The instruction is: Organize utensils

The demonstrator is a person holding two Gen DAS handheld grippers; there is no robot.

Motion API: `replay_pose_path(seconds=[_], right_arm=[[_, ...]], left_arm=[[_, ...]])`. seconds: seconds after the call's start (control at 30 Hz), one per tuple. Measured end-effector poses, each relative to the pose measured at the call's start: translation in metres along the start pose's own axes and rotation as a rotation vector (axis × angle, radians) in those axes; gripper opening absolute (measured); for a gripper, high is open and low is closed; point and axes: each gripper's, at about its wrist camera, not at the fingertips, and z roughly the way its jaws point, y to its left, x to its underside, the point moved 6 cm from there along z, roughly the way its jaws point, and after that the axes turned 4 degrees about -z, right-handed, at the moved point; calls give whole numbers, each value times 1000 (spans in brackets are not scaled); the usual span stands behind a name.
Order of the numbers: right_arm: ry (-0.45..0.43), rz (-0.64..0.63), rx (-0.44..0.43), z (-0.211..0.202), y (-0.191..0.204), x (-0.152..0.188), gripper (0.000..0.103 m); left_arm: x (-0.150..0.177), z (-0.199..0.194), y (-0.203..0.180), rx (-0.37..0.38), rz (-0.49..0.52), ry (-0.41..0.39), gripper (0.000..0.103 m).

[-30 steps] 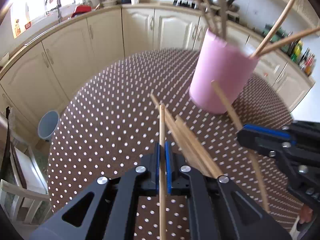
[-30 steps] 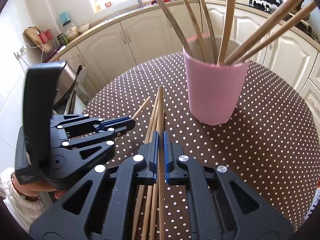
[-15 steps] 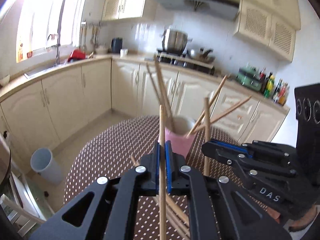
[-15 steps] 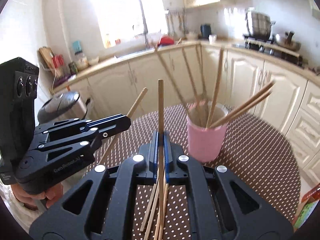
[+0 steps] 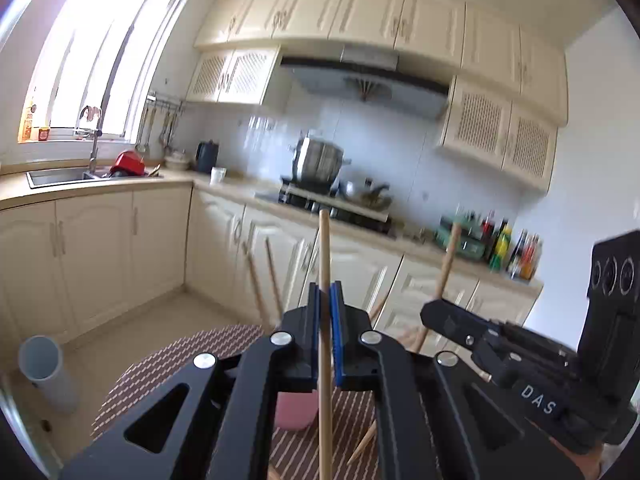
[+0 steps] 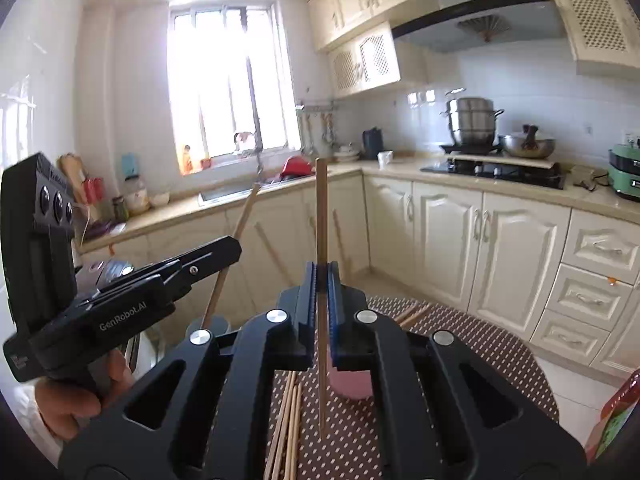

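My left gripper (image 5: pixel 326 292) is shut on a single wooden chopstick (image 5: pixel 324 240) that stands upright between its blue pads. My right gripper (image 6: pixel 322 270) is likewise shut on its own chopstick (image 6: pixel 321 208). Both are raised above the dotted brown table (image 6: pixel 472 344). The pink cup (image 6: pixel 352 384) stands below them, mostly hidden behind the jaws, with several chopsticks (image 6: pixel 344 240) sticking out of it. Loose chopsticks (image 6: pixel 288 420) lie on the table near me. In the right wrist view the left gripper (image 6: pixel 232 248) is at the left; in the left wrist view the right gripper (image 5: pixel 430 314) is at the right.
Cream kitchen cabinets and a counter with a sink (image 5: pixel 60 176) and a stove with a steel pot (image 6: pixel 472 120) ring the table. A grey bin (image 5: pixel 42 364) stands on the floor at the left. A red and green packet (image 6: pixel 612 420) shows at the table's right edge.
Both grippers have lifted off the table and tipped up towards level, each carrying its chopstick. The pink cup has dropped from the upper part to the bottom of both views.
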Motion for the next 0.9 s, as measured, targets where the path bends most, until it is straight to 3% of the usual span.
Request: replay_pose_path(seconds=[0.3,0.57,0.9], right_arm=[[-115,-17,58,3,-12,-19,5],[-182,-4,82,15,-26,-31,5],[-202,16,82,29,-36,-33,5]], left_arm=[[-17,32,-4,24,-40,-113,6],[-32,55,-1,-19,-32,-246,6],[-42,75,2,-23,-38,-344,6]])
